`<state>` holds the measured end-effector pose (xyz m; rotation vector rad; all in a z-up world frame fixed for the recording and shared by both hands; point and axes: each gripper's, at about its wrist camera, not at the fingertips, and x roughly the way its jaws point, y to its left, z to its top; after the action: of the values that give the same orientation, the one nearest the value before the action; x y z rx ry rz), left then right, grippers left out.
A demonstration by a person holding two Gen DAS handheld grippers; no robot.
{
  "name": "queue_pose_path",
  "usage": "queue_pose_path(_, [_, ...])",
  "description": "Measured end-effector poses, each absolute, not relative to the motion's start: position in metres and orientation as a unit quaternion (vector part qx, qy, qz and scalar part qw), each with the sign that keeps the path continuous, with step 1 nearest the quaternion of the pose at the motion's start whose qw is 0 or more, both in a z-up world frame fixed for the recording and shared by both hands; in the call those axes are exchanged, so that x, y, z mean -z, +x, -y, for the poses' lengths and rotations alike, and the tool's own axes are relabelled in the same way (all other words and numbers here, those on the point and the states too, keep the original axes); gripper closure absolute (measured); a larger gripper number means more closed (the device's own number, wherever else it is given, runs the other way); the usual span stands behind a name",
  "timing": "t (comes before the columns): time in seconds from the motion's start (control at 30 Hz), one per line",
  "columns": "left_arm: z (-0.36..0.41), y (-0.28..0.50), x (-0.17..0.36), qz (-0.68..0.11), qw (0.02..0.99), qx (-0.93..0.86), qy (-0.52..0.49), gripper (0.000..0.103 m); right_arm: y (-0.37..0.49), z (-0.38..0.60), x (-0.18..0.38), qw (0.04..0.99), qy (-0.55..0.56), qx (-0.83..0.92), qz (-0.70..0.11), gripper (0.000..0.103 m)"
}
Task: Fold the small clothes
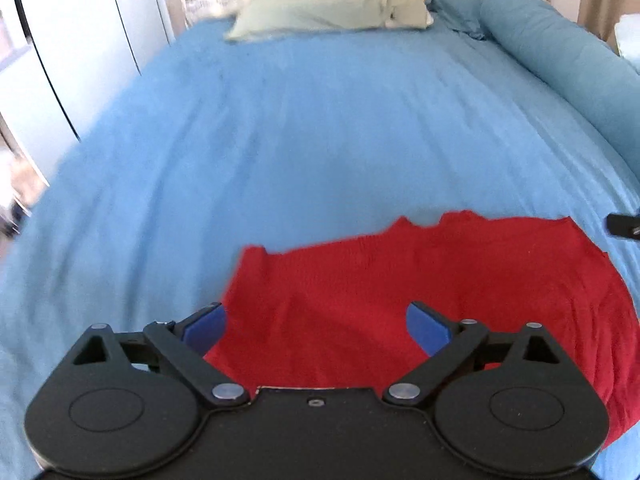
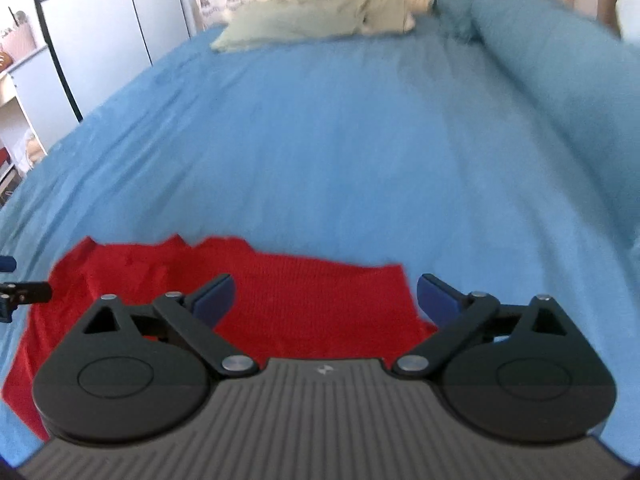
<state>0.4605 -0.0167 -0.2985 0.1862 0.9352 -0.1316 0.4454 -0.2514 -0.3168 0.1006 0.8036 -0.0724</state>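
Bedroom w/ a big bed (image 1: 280, 140) under a blue sheet; no table, no basket, bin or drawer anywhere in shot, so no containers to report. Left wrist view: red knit (image 1: 400, 288) lies flat on the near part of the bed, spreading right of centre, far edge uneven w/ a small notch, near edge hidden under the rig. Left tongs (image 1: 316, 328) stand wide open, blue pads well apart, nothing between them but the knit lying below; whether the tips touch the cloth I can't tell. Green pillow (image 1: 328, 16) and a rolled blue duvet (image 1: 560, 48) sit at the far end, white cupboards (image 1: 80, 40) on the left. A dark bit of the other rig shows at the right edge. Right wrist view: same knit (image 2: 312, 296) runs from centre off to the left, its right edge ending just inside the right pad. Right tongs (image 2: 324, 304) also wide open and empty, holding nothing. Pillow (image 2: 296, 16) and duvet (image 2: 540, 48) again at the far end; frame is blurred. Judgement: looks like a release between folds, w/ the knit laid down as a rough rectangle and both tongs free. Next move prob calls for picking a fresh pair of corners or one side edge, pinching only the layers meant to go over, and keeping both hands level so the fold lands square. How many folds are done I can't tell.
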Motion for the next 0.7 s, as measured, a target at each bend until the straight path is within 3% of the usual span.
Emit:
queue_pose_path(0.13, [0.024,0.432,0.264,-0.444,0.888,0.085,0.085,0.004,0.402,0.254,0.263,0.931,0.059,0.063,-0.353,0.000])
queue_pose_path(0.33, [0.052,0.392,0.255,-0.473,0.866,0.147,0.061,0.004,0.321,0.257,0.221,0.912,0.118,0.112,-0.376,0.000])
queue_pose_path(0.5, [0.088,0.375,0.282,-0.496,0.848,0.172,0.074,0.004,0.266,0.253,0.268,0.875,0.181,0.163,-0.418,0.000])
queue_pose_path(0.7, [0.108,0.376,0.325,-0.526,0.828,0.185,0.067,0.005,0.231,0.260,0.344,0.851,0.292,0.179,-0.398,0.000])
